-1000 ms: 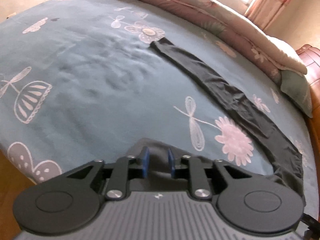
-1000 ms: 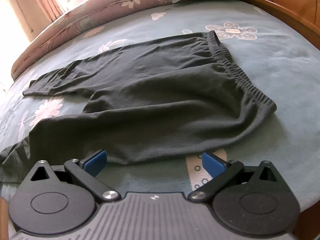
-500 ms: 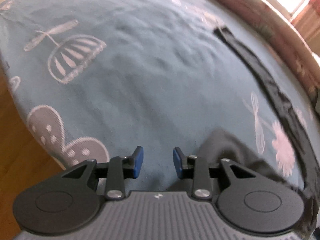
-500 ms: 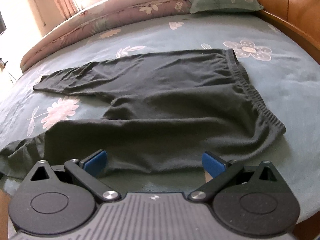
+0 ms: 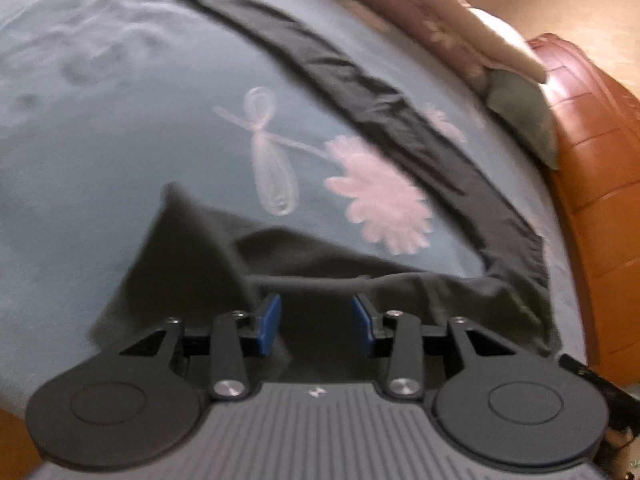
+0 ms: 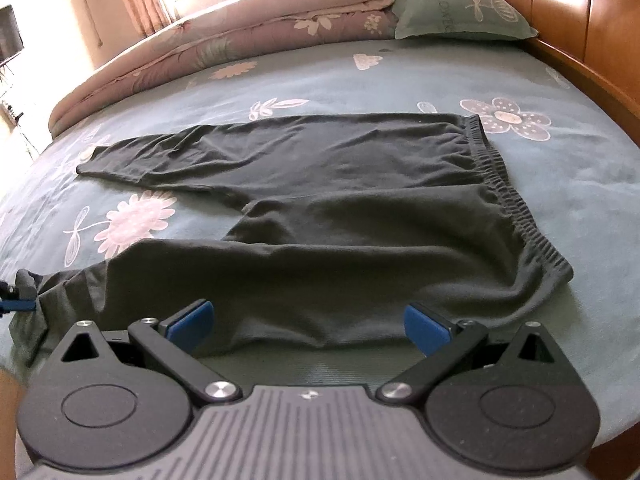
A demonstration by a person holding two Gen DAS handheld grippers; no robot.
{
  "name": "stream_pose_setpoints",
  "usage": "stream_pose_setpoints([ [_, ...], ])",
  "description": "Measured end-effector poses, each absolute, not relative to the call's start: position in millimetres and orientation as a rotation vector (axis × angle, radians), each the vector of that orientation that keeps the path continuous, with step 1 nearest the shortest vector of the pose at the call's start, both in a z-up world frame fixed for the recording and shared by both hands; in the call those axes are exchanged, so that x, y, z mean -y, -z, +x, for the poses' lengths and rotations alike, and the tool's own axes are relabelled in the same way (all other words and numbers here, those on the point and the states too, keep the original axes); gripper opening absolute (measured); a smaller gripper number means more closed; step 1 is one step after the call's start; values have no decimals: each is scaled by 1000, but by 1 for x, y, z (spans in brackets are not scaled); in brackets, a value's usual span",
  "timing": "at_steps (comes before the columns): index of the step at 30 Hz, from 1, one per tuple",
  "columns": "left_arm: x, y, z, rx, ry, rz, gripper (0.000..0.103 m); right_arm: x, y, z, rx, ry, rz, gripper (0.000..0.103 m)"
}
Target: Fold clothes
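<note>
Lying flat across the blue flowered bedsheet [image 6: 360, 80], the dark grey trousers [image 6: 340, 216] have their elastic waistband [image 6: 516, 208] toward the wooden headboard [image 6: 580, 20] side and both legs stretching away toward the bed's foot. The near leg runs along the bed's near edge, and its cuff end sits under the left gripper [image 5: 316, 318]. That gripper's blue pads stand partly apart; its jaws have just been opening, with the cloth below and between them but not pinched. The right gripper [image 6: 306, 322] hangs over the near edge close to the waistband end, its jaws spread wide and holding nothing, the trousers' hem line just beyond its fingertips. The far leg lies nearer the folded pink quilt [image 6: 240, 28], and a green pillow [image 6: 460, 8] rests at the headboard corner.
</note>
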State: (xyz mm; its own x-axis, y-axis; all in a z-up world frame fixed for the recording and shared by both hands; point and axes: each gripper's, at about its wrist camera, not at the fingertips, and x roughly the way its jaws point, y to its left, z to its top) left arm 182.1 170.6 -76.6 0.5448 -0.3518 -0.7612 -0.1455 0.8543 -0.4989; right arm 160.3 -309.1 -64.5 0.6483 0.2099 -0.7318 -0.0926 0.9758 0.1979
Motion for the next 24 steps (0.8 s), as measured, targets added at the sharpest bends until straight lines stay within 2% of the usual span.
stream_pose_setpoints([
  [6,-196,56,155,-942,88,-596,44,313,71,163,-858,-172,165,103],
  [14,-238,76,120,-952,-56,-660,44,279,63,173,-855,-347,174,103],
  [24,-271,107,143,-928,-56,-682,46,197,44,170,-818,-522,-12,103],
])
